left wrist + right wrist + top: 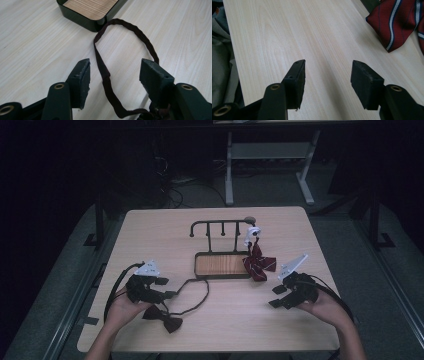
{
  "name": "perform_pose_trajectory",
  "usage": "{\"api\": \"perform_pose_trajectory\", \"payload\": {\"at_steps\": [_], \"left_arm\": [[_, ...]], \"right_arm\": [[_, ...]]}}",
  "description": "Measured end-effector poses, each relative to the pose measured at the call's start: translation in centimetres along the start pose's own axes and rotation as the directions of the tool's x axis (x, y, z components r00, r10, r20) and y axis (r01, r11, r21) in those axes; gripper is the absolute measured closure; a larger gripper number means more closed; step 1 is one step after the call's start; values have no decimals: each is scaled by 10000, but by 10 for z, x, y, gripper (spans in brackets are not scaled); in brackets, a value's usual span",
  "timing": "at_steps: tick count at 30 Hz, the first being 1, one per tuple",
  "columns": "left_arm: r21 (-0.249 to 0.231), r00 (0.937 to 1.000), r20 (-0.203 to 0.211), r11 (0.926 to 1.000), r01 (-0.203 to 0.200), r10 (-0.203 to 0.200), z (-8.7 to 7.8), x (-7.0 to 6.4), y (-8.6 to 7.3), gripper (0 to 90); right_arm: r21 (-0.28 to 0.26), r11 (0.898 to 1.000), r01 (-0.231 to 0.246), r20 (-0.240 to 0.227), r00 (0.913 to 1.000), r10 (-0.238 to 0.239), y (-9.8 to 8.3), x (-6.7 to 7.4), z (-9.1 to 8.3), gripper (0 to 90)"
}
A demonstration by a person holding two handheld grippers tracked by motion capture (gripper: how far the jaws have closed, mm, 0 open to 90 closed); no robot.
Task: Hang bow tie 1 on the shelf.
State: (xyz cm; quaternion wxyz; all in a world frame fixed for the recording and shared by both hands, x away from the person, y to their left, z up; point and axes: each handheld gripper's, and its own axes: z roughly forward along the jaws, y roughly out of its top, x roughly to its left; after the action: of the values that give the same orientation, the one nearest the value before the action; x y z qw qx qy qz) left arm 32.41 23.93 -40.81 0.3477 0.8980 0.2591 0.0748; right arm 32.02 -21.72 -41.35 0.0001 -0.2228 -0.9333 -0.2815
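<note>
A dark maroon bow tie [167, 320] lies on the table near its front left, and its thin strap [199, 292] loops away toward a black hook rack [220, 226] with a wood-floored tray [200, 255]. My left gripper [166, 288] hovers just above the strap. In the left gripper view the strap [105, 75] runs between the jaws of the left gripper [115, 72], which stand open without pressing it. A red striped bow tie [258, 262] hangs off the rack's right end. My right gripper [276, 296] is open over bare wood; in its own view, the right gripper [328, 75] has the striped tie [397, 22] at top right.
The tray's black corner [82, 18] sits just beyond the strap loop. A white clip [251, 235] holds the striped tie on the rack. The table's right edge and grey floor [219, 50] lie beside my right gripper. Another table's legs [229, 170] stand behind.
</note>
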Motion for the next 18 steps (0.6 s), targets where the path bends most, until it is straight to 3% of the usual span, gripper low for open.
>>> {"api": "perform_pose_trajectory", "payload": {"at_steps": [8, 11, 13, 18], "left_arm": [[448, 9995, 160, 9986, -282, 275, 11, 5, 15, 443], [423, 9994, 335, 9990, -142, 128, 15, 5, 18, 453], [781, 9990, 405, 9967, -207, 175, 20, 7, 21, 453], [1067, 9984, 480, 9937, -357, 307, 26, 8, 26, 453]], "right_arm": [[39, 10000, -1, 6, 10000, 1, -2, 1, 1, 445], [-8, 10000, -42, -24, 10000, 42, -2, 0, 1, 445], [-40, 10000, 31, -16, 10000, -31, -3, -1, 1, 445], [-88, 10000, -5, -5, 10000, 5, -5, 0, -1, 443]]}}
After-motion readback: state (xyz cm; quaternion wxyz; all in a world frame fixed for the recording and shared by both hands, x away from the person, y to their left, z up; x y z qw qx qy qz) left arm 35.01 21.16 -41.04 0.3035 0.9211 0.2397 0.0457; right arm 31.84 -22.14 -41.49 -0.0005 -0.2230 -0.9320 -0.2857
